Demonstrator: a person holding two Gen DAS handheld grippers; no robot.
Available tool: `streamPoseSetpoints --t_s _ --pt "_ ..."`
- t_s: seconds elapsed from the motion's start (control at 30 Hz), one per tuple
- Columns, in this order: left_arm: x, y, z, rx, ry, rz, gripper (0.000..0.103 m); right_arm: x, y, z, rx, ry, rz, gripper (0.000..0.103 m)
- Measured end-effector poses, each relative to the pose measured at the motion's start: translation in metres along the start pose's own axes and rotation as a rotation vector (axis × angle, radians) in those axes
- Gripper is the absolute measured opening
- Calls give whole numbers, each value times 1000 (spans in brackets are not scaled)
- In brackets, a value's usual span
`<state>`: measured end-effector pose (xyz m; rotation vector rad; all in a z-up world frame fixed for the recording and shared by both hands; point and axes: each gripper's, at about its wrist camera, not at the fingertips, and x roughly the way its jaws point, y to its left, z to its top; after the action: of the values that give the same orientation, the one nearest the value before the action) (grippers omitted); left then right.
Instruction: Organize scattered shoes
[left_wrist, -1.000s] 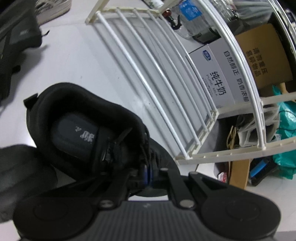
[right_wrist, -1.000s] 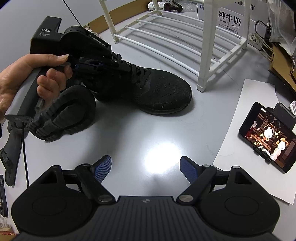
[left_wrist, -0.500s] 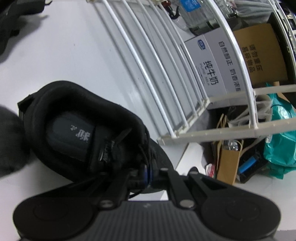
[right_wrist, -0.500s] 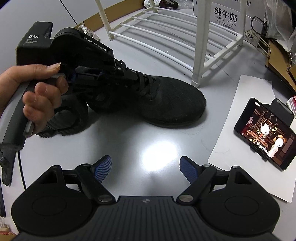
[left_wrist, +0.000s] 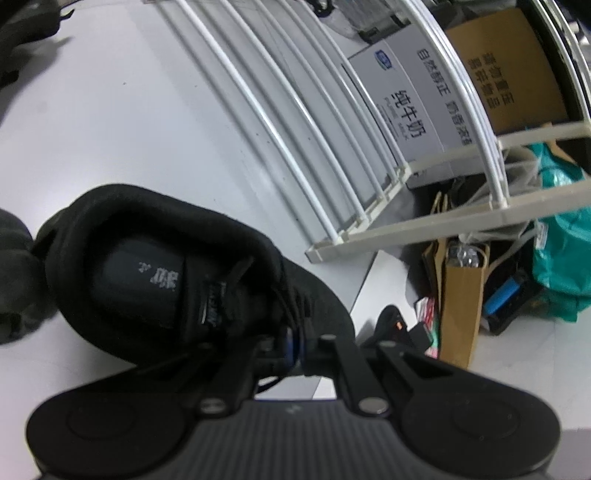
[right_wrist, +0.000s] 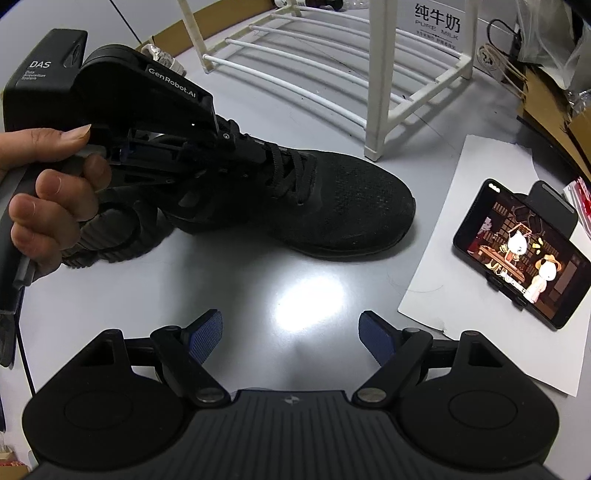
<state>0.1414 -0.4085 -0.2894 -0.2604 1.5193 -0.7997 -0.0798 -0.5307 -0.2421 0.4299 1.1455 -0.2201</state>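
A black mesh shoe (right_wrist: 351, 206) stands on the grey table with its toe near the front leg of the white shoe rack (right_wrist: 376, 92). My left gripper (right_wrist: 266, 155), held in a person's hand (right_wrist: 48, 206), grips the shoe's laced edge beside the tongue. In the left wrist view the blue pads of the left gripper (left_wrist: 293, 347) still pinch that edge of the shoe (left_wrist: 166, 258) while the jaws are opening. The second black shoe (right_wrist: 110, 236) lies on its side behind the hand. My right gripper (right_wrist: 291, 332) hovers open over bare table, apart from both shoes.
A phone (right_wrist: 524, 251) on a stand plays a video on a white sheet (right_wrist: 461, 258) at the right. A milk carton box (left_wrist: 406, 110) sits behind the rack (left_wrist: 332, 147). A paper bag (left_wrist: 461, 295) and clutter lie past the table edge.
The left gripper has slid the black shoe to the right, toward the rack's front leg, leaving the second shoe behind. The right gripper has stayed still and open.
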Motion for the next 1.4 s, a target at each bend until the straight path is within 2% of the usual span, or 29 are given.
streamPoseSetpoints --t_s 0.03,0.07,0.1,0.23,0.37,0.47,0.67,0.73,0.77,0.87,0.97,1.03,1.2,1.3,1.4 --pt "-4 0 0 4 -6 5 31 0 1 1 -7 -2 1 85" --pt "-11 0 1 13 -15 11 47 1 2 1 -14 -3 1 85" --pt "-16 1 1 25 -21 12 53 2 2 2 -22 -5 3 85" --pt "-39 3 -1 80 -28 43 55 8 0 8 -37 -18 6 85" --pt "-72 8 -6 148 -45 95 55 13 2 14 -77 -44 -27 85" --pt "-99 13 -11 188 -68 132 59 19 11 21 -120 -64 -28 86" --pt "-157 25 -30 188 -159 142 64 16 31 25 -224 -107 0 85" --pt "-175 29 -41 200 -193 156 69 15 36 23 -253 -126 -1 85" --pt "-185 34 -48 200 -208 160 72 16 38 23 -255 -124 -5 85" --pt "-209 49 -65 189 -252 171 72 17 44 22 -274 -120 -4 85" --pt "-224 66 -80 157 -304 173 72 15 50 19 -333 -152 -51 85" --pt "-234 77 -92 138 -342 165 72 16 54 15 -425 -202 -66 85" --pt "-240 108 -107 93 -334 147 72 28 60 15 -517 -220 -167 81" --pt "-242 126 -111 62 -337 165 72 38 60 21 -516 -199 -163 73" --pt "-246 144 -115 23 -336 169 72 45 66 29 -546 -177 -156 73"
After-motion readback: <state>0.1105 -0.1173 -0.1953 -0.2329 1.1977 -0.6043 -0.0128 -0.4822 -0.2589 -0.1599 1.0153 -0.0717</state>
